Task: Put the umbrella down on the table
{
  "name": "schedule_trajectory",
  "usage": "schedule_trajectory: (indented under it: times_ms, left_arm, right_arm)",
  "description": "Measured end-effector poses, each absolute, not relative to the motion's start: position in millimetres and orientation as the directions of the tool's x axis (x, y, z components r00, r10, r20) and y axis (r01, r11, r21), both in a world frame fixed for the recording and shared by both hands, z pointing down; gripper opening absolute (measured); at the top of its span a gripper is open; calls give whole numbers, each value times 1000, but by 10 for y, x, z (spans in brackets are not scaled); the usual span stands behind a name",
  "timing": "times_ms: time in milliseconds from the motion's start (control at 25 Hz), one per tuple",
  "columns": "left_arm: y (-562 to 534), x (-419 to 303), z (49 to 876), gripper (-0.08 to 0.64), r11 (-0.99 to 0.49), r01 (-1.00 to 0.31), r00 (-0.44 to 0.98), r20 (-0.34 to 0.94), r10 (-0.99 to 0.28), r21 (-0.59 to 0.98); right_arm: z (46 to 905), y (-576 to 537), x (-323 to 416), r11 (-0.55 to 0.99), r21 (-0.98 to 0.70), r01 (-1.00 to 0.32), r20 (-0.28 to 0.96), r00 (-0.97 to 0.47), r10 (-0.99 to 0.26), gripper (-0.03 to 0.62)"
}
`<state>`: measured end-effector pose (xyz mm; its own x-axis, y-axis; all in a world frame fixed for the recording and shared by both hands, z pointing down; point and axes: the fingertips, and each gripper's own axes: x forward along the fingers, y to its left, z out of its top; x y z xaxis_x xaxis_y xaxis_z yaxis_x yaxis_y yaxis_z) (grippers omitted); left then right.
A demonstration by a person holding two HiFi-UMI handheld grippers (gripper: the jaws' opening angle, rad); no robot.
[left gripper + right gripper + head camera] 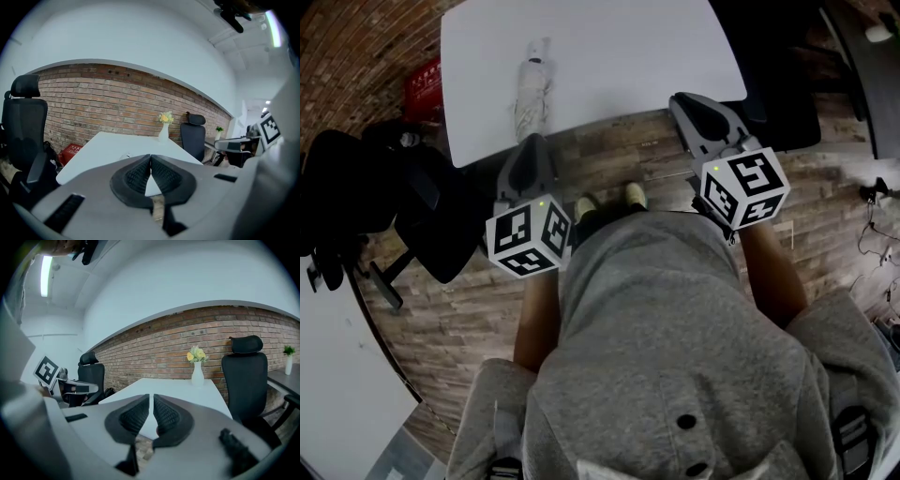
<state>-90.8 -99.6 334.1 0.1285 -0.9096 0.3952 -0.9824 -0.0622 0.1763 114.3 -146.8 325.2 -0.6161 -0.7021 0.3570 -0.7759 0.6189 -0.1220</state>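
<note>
A folded white umbrella [532, 89] lies on the left part of the white table [619, 47], apart from both grippers. My left gripper [532, 142] hovers over the wooden floor just short of the table's near edge, below the umbrella. Its jaws are shut, tips touching, with nothing between them [150, 157]. My right gripper [682, 99] sits at the table's near right edge. In the right gripper view its jaws [151, 397] stand together and hold nothing. From both gripper views the table [108, 145] stretches ahead.
A white vase with yellow flowers [197, 366] stands at the table's far end before a brick wall. Black office chairs stand at the left [356, 187] and behind the table [243, 371]. A red box [425, 89] lies on the floor by the table's left side.
</note>
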Motion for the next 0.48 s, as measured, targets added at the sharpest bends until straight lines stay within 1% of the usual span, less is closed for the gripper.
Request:
schedule_trajectory:
  times_ms: [480]
  left_arm:
    - [-1000,-845,3385,15,-60,-980,131,395,-909,188]
  right_arm:
    - [3265,-1455,1199,629,-122,-768,351,-626,-696,38]
